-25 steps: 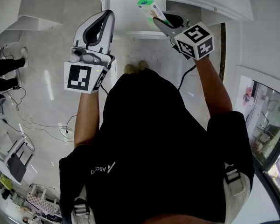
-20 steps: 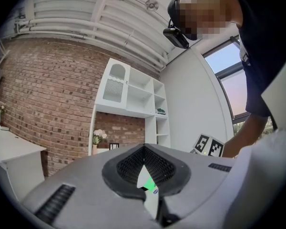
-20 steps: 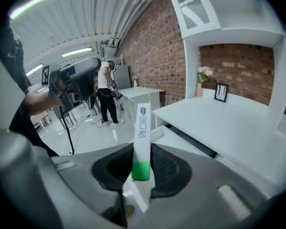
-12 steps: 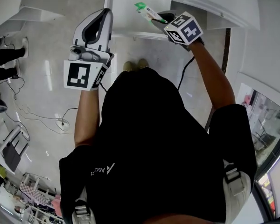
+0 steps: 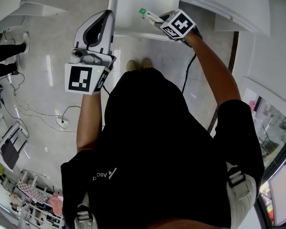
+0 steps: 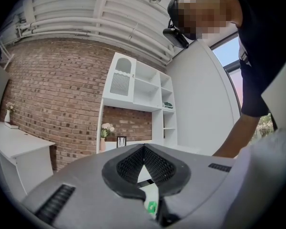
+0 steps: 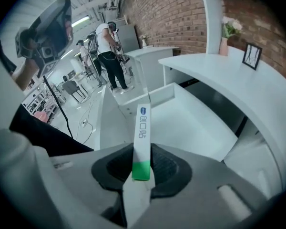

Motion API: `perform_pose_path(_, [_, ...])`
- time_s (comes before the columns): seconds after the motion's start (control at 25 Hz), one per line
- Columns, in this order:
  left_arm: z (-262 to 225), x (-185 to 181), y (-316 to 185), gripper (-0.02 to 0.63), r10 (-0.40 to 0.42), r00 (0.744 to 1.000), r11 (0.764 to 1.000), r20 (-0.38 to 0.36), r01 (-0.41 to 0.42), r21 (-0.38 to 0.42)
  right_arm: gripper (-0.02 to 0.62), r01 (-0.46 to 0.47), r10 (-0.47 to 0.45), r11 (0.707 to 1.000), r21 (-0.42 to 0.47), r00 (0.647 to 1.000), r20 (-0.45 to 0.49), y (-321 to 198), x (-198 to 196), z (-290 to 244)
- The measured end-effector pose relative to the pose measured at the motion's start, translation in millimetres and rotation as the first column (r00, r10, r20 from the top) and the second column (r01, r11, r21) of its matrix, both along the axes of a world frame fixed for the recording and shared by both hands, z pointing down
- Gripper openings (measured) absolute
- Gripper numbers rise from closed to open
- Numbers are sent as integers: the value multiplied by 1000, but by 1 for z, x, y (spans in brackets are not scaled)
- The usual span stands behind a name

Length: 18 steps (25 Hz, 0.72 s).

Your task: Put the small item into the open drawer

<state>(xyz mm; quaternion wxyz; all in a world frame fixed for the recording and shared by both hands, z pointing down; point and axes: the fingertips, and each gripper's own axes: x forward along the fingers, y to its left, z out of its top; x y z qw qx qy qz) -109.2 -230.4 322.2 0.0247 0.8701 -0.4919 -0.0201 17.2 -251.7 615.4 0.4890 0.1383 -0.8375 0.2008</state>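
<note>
Head view: carries slim white sachet with a green end (image 5: 148,14) in right gripper (image 5: 157,19), now lower than a second ago and tipped steeply down over white open drawer (image 5: 128,6); holds left gripper (image 5: 106,18) near the drawer's left edge.

Left gripper view: shows fingers closed, tips together, nothing clamped.

Right gripper view: shows fingers clamped on the sachet's green end, white length aimed at the drawer's bare floor. Judged close to release; not yet let go.
</note>
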Motion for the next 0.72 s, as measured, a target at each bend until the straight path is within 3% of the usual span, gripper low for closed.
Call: perform_pose_path(0.72, [26,-43,-17,-2,-82,996,994,40,84,-69,91,72,-97,987,-141,980,-173,-17,-7,80])
